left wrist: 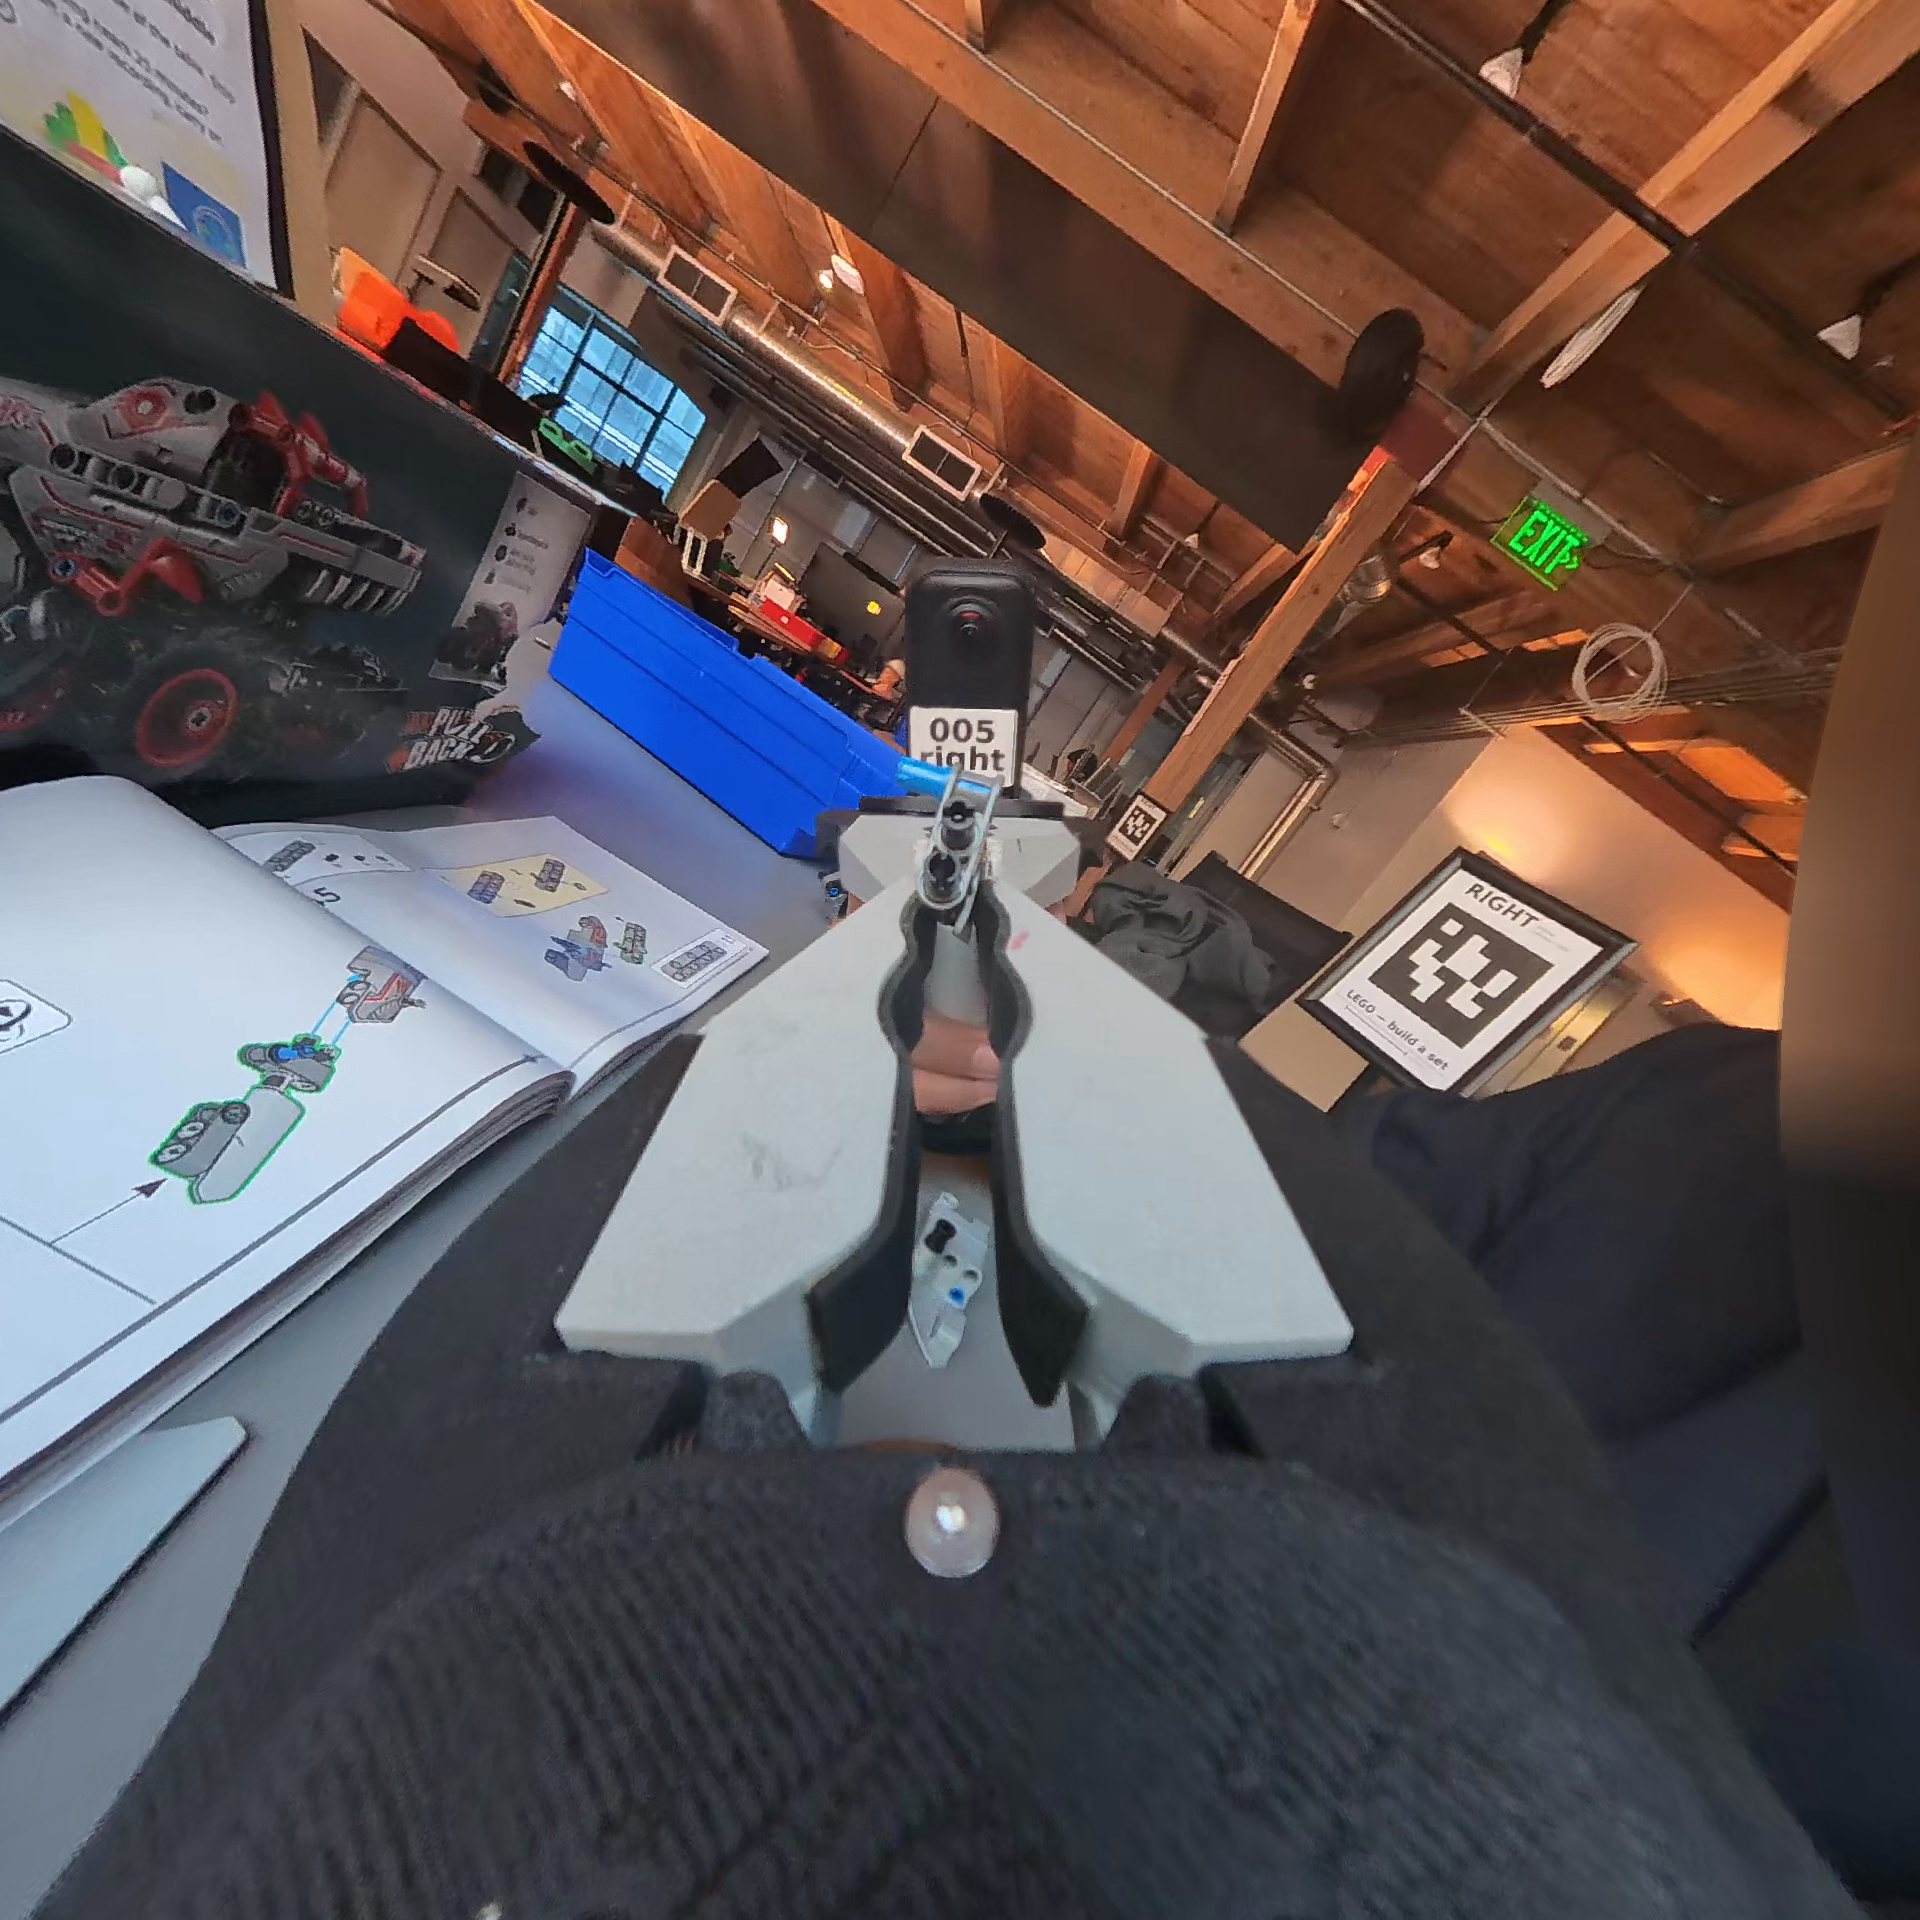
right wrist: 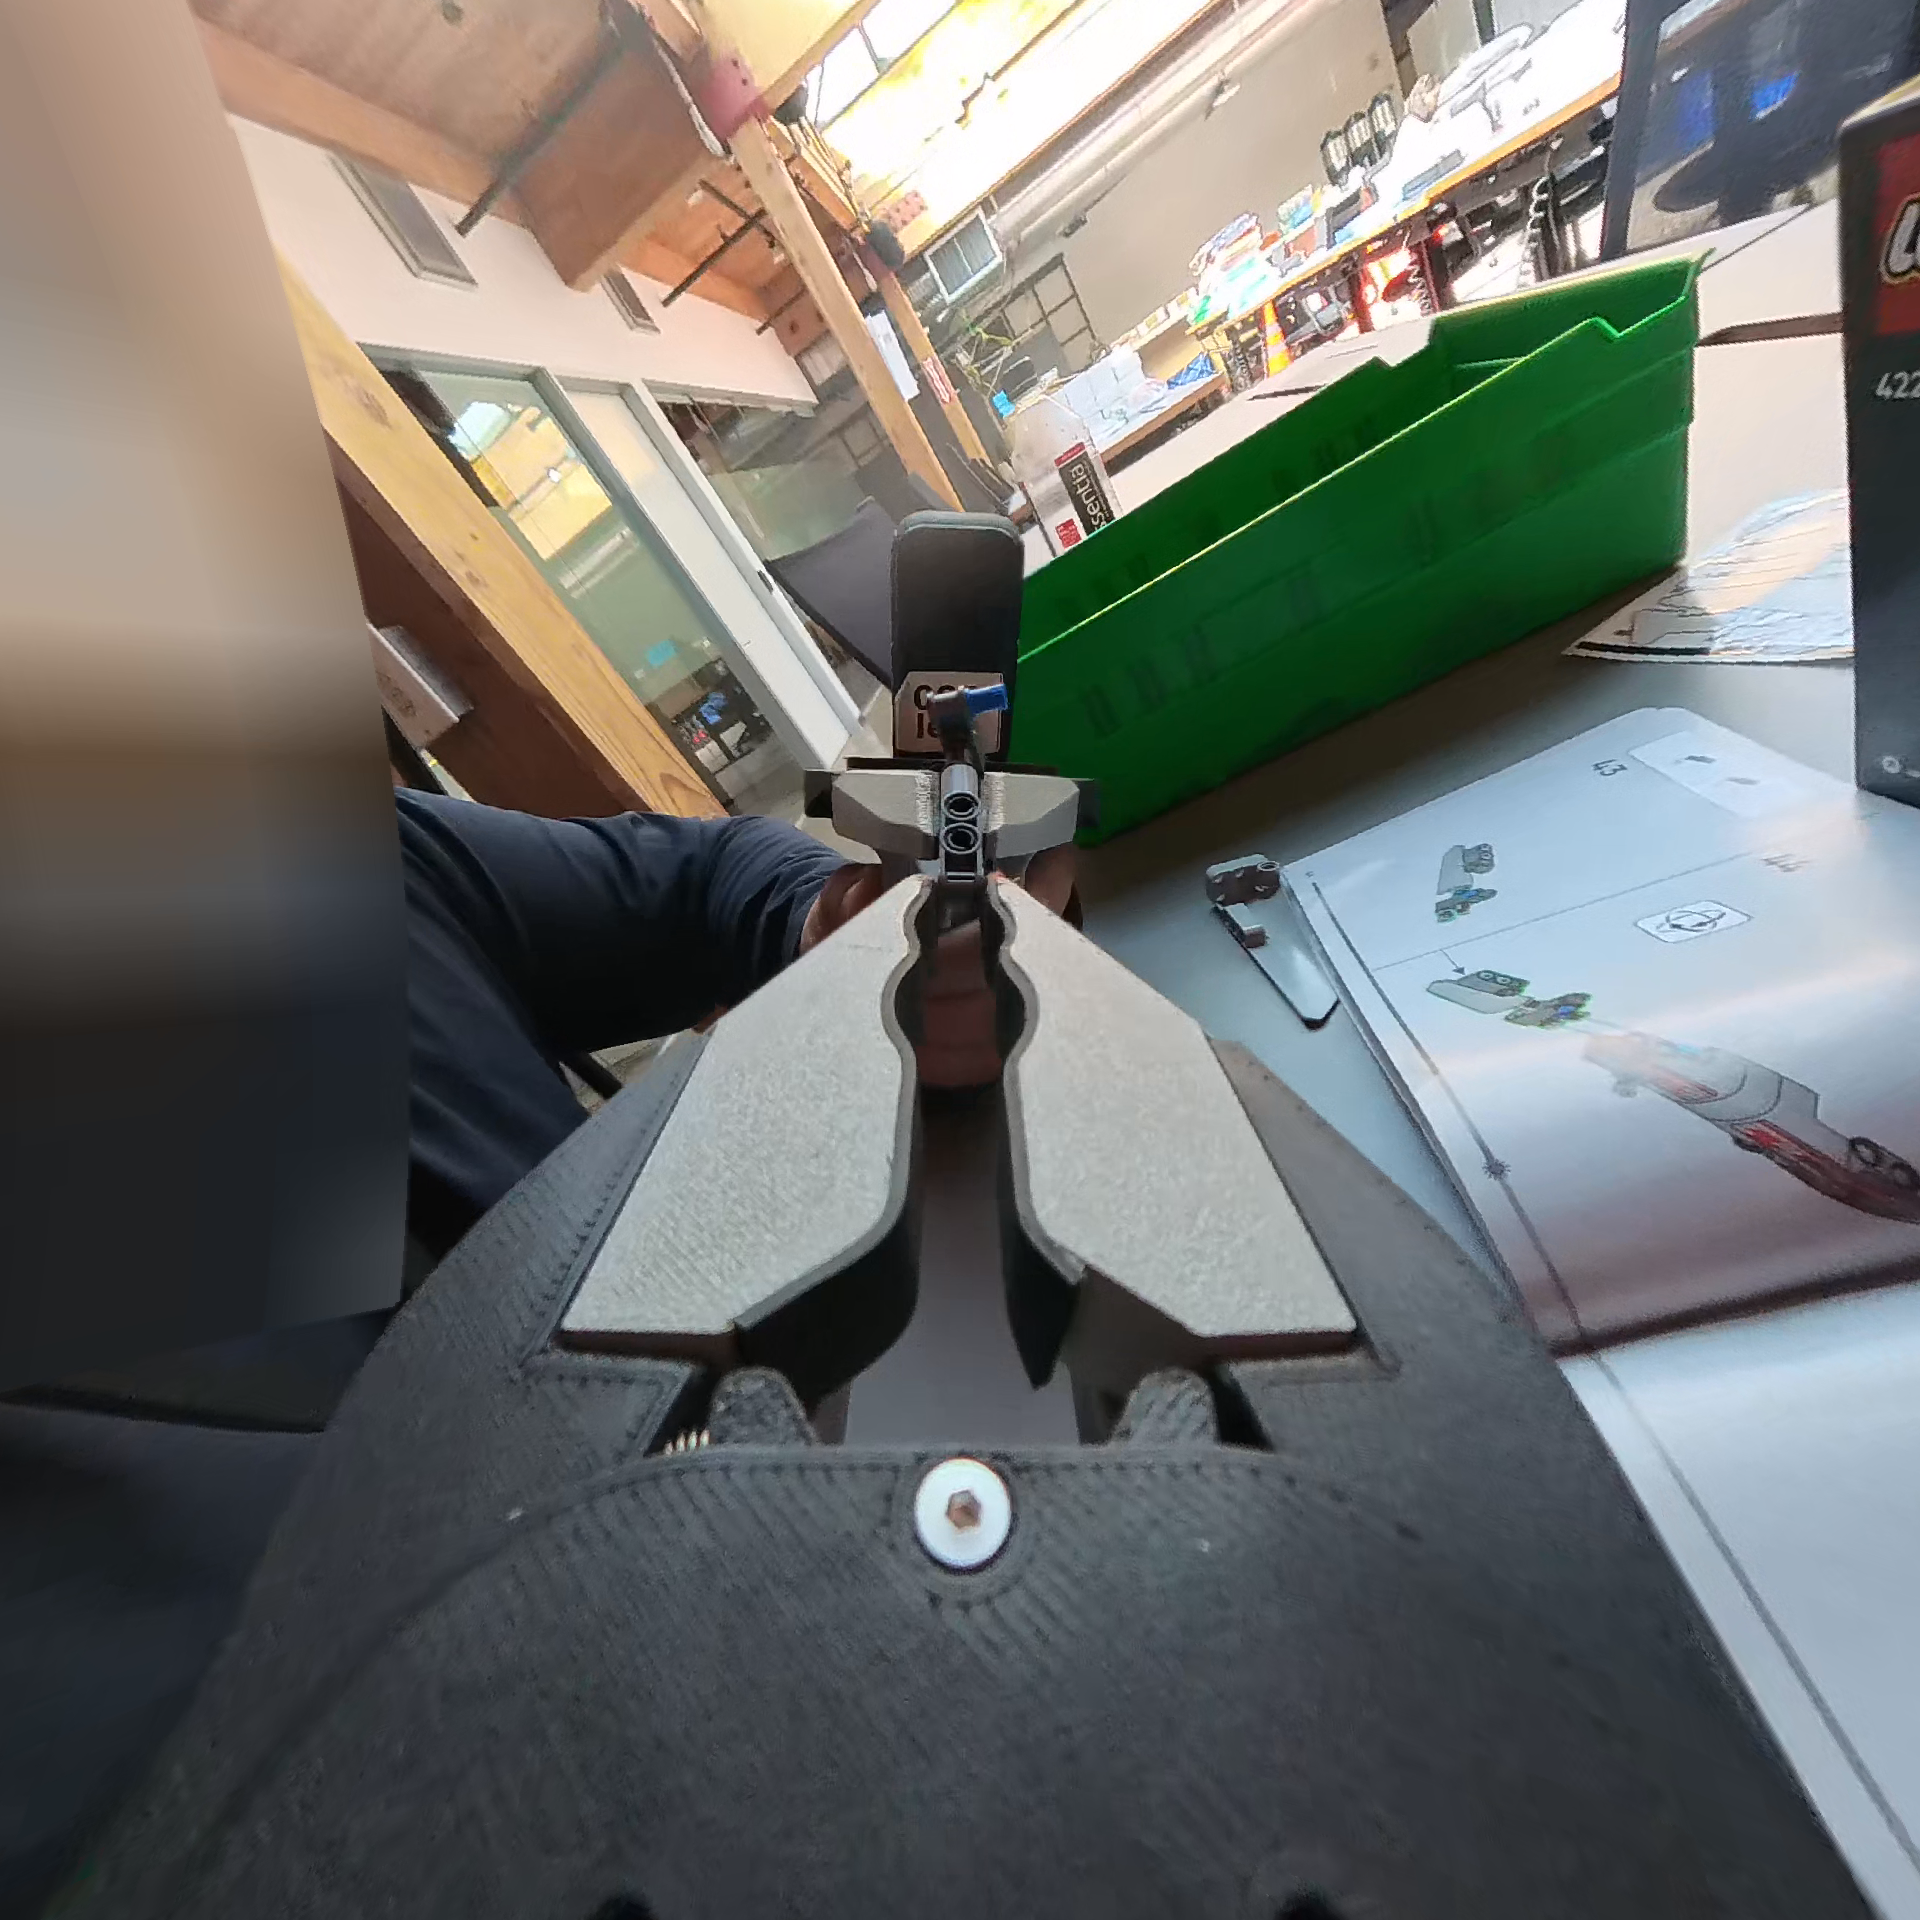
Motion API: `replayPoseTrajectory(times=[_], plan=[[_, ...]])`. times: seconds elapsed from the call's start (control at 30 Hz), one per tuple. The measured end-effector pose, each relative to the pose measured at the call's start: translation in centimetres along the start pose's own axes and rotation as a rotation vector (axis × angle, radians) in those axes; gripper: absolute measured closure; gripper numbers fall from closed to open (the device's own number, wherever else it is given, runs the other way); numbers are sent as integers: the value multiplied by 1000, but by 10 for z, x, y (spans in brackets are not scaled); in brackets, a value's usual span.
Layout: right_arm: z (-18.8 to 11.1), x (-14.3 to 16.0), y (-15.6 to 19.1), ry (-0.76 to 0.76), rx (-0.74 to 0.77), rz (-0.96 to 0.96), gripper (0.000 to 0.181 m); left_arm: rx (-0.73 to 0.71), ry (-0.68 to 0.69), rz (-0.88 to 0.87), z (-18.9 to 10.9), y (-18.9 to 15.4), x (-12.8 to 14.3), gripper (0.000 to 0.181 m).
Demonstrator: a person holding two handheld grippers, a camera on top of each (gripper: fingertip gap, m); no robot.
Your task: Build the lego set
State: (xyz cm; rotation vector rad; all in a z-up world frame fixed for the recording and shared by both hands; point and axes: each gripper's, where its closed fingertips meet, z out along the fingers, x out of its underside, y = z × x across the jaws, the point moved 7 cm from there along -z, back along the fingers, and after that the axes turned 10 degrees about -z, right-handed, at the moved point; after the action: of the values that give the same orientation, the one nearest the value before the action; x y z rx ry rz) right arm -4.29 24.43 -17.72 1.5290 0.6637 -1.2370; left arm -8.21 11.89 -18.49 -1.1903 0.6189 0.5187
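Nearest the lens in your left wrist view, your left gripper (left wrist: pixel 951 914) has its jaws pinching a small grey lego assembly (left wrist: pixel 956 847) at the tips, held up above the counter (left wrist: pixel 665 800). Your right gripper (left wrist: pixel 956 831) faces it head-on and touches the same piece; a blue pin (left wrist: pixel 923 772) sticks out at its top.

Left to right there: open instruction booklet (left wrist: pixel 312 1039) flat on the counter, dark lego box (left wrist: pixel 239 582) standing behind it, blue bin (left wrist: pixel 707 707) farther back. A loose white-grey lego part (left wrist: pixel 945 1278) lies on the counter under your left jaws. Framed marker sign (left wrist: pixel 1465 977) stands at right.

In your right wrist view, your right gripper (right wrist: pixel 961 894) has jaws nearly together, pinching the dark beam end of the assembly (right wrist: pixel 960 826) — your left gripper (right wrist: pixel 961 805) meets it from the far side. Right of that: green bin (right wrist: pixel 1351 540), a loose grey lego piece (right wrist: pixel 1242 883) on the counter (right wrist: pixel 1174 997), just beside the booklet (right wrist: pixel 1662 987), then the box (right wrist: pixel 1886 416) at the edge.
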Motion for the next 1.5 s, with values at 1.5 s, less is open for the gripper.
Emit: replayPoseTrajectory(times=[1.5], plan=[[-21, 7, -16, 227, 127, -26, 176, -187, 359, -41, 1, 27, 7, 149]])
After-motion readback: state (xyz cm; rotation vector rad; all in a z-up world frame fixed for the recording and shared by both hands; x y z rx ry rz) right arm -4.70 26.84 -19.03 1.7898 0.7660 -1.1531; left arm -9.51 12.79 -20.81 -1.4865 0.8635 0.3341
